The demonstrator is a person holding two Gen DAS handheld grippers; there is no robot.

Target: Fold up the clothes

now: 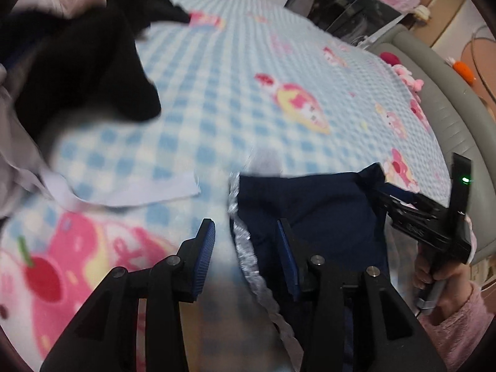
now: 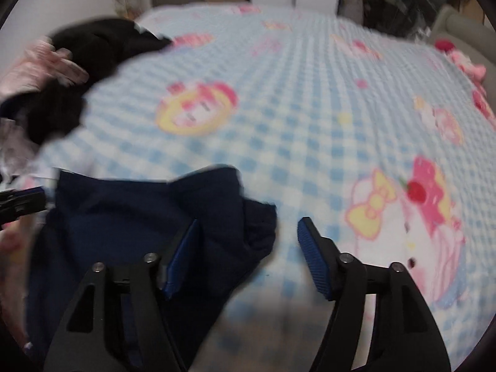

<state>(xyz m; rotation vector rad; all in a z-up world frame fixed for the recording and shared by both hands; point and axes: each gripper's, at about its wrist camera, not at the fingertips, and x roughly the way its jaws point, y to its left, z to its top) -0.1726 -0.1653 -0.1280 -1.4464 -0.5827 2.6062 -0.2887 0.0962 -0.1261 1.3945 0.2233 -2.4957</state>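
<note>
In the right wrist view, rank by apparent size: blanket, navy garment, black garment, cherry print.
1. blanket, filling most of the view.
2. navy garment, though it lies close to the camera, which enlarges it.
3. black garment, farther off, so its true size against the navy one is unsure.
4. cherry print.

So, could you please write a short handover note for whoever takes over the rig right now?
Left gripper: open over the lace-trimmed edge of the navy garment.
Right gripper: open, the navy cloth's corner between its fingers, not pinched.
Navy garment lies rumpled on the checked blanket; dark clothes pile at far left.
Done: no neat fold visible. Left: grip, flatten, fold.
</note>
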